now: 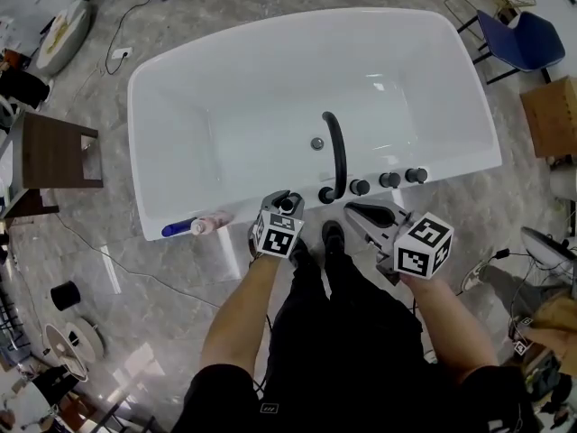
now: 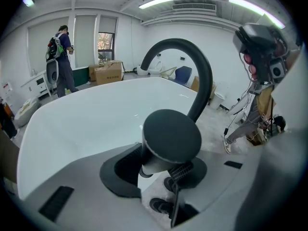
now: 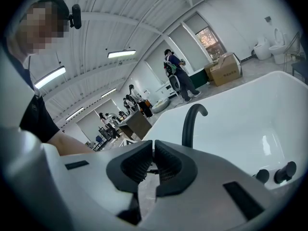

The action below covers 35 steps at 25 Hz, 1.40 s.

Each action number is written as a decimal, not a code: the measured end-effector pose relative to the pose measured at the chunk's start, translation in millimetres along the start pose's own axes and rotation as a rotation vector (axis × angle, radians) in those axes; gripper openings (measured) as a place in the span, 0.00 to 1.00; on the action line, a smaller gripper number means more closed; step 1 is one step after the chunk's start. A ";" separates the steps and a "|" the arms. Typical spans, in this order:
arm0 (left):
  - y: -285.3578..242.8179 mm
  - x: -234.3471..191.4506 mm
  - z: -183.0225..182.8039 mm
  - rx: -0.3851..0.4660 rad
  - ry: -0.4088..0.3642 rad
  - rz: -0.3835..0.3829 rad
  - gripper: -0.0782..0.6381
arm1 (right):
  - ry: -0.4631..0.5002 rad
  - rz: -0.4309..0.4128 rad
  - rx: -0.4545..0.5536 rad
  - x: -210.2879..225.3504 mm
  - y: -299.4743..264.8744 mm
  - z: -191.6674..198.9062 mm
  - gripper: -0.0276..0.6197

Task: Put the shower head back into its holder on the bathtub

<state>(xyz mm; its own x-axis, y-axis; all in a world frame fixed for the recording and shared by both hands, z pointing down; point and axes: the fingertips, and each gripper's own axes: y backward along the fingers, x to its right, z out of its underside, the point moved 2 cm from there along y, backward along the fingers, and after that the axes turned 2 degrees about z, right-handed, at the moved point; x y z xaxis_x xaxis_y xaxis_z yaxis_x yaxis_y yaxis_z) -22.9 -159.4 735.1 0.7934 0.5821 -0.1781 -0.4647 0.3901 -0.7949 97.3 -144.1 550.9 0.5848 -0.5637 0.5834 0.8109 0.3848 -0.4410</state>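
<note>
The black shower head [image 2: 171, 137], a round-topped piece on a short stem, stands upright between the pads of my left gripper [image 2: 158, 170], which is shut on it. In the head view this gripper [image 1: 281, 206] sits just over the near rim of the white bathtub [image 1: 225, 79], left of the black curved spout [image 1: 337, 156]. The same spout [image 2: 195, 69] arches right behind the shower head. I cannot make out the holder. My right gripper [image 1: 371, 213] hovers over the rim below the black knobs [image 1: 389, 179], with its jaws [image 3: 154, 154] shut on nothing.
A blue and pink bottle [image 1: 196, 226] lies on the tub's near left rim. A brown wooden stool [image 1: 56, 152] stands left of the tub, a blue chair [image 1: 525, 40] and a cardboard box [image 1: 550, 115] to its right. People [image 2: 61, 57] stand in the background.
</note>
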 end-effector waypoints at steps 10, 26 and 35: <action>-9.4 -0.3 12.0 -0.033 0.015 -0.004 0.32 | 0.036 -0.012 -0.026 0.5 -11.3 -4.7 0.08; -21.6 7.2 8.4 -0.035 0.020 0.004 0.33 | 0.026 -0.028 -0.056 0.7 -17.2 2.8 0.08; -7.6 14.9 3.4 -0.015 0.036 -0.020 0.55 | 0.004 -0.063 -0.036 -3.6 -20.9 -5.9 0.08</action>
<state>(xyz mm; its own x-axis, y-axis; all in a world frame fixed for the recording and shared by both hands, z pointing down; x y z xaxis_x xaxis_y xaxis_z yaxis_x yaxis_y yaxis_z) -8.9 -151.2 740.5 0.8159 0.5486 -0.1827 -0.4430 0.3900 -0.8073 78.2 -154.4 554.0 0.5324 -0.5892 0.6078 0.8446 0.3220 -0.4277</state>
